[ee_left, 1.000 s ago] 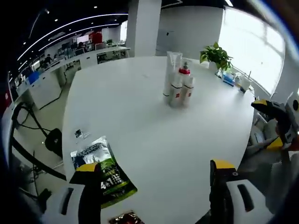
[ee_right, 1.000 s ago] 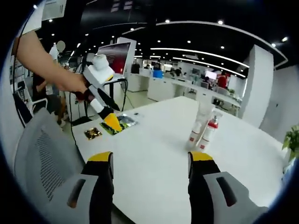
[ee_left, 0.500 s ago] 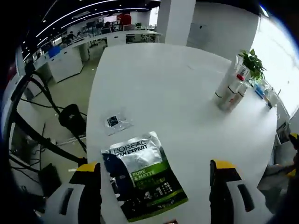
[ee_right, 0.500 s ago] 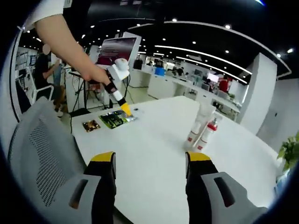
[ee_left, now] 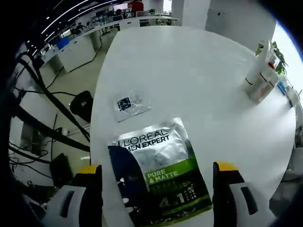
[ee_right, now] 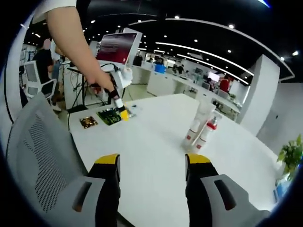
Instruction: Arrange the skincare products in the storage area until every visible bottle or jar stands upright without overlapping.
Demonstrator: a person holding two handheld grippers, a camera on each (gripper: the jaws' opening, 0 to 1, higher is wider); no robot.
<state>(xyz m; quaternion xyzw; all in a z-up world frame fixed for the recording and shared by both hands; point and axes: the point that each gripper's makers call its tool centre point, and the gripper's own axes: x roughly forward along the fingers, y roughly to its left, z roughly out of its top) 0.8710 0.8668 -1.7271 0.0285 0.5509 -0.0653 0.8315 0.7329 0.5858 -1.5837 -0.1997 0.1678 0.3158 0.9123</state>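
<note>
A cluster of white skincare bottles (ee_right: 201, 130), one with a red cap, stands upright in the middle of the white table (ee_right: 156, 142); in the left gripper view the cluster of bottles (ee_left: 262, 78) is far off at the upper right. A silver, green and dark blue L'Oreal sachet (ee_left: 158, 172) lies flat close below my left gripper (ee_left: 157, 168), whose jaws are open on either side of it, not touching. In the right gripper view a hand holds my left gripper (ee_right: 122, 113) over the sachet (ee_right: 110, 115). My right gripper (ee_right: 152, 160) is open and holds nothing, well short of the bottles.
A small clear sachet (ee_left: 130, 104) lies beyond the big one near the table edge. A gold-brown packet (ee_right: 88, 122) sits by the corner. A grey mesh chair (ee_right: 42, 156) stands under my right gripper. Cables and a black chair base (ee_left: 83, 104) are on the floor.
My left gripper has swung away from the bottles and come down close over the L'Oreal sachet, which now looks much larger. My right gripper has hardly moved.
</note>
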